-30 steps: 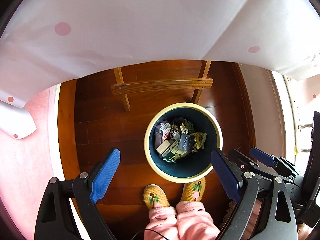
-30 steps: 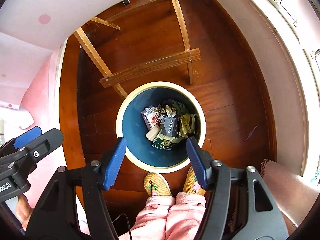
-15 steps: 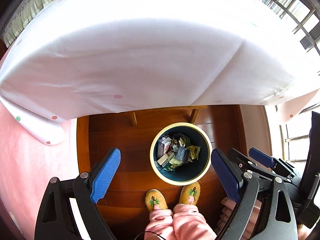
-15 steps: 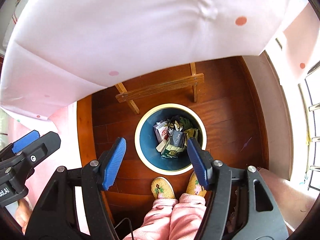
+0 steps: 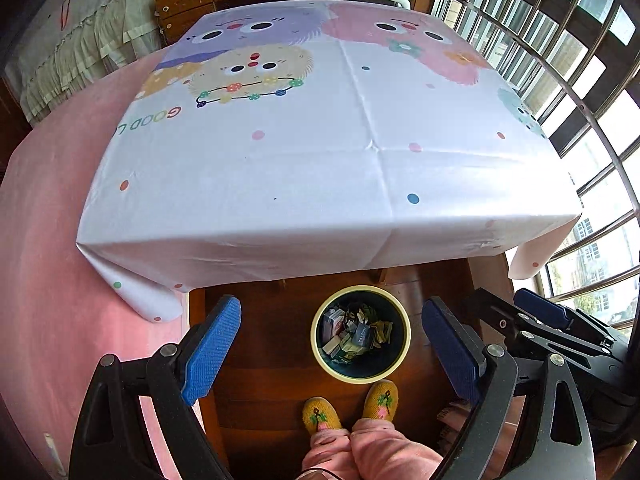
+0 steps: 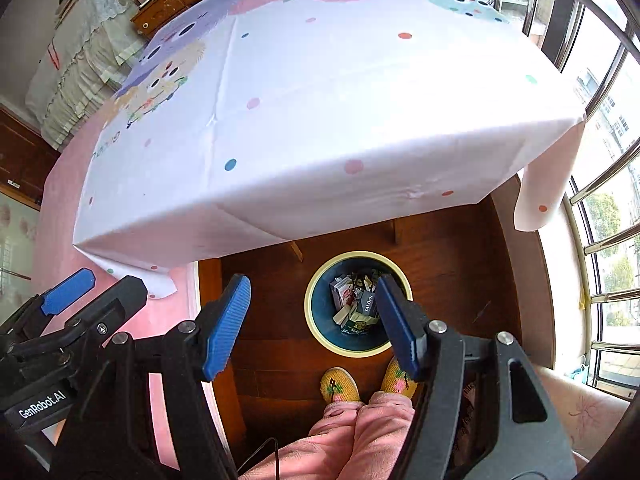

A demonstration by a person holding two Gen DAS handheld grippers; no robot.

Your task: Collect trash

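Both grippers, left [image 5: 332, 346] and right [image 6: 312, 320], are hovering wide apart and empty above the bin [image 5: 402, 354]. The bin is sitting on the floor [image 6: 276, 320] by the desk's [image 5: 320, 168] near edge, holding trash [image 5: 354, 334].

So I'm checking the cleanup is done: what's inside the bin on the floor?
The bin holds small cartons, a dark packet and crumpled wrappers, piled toward one side. Whatever lies under that pile is hidden.
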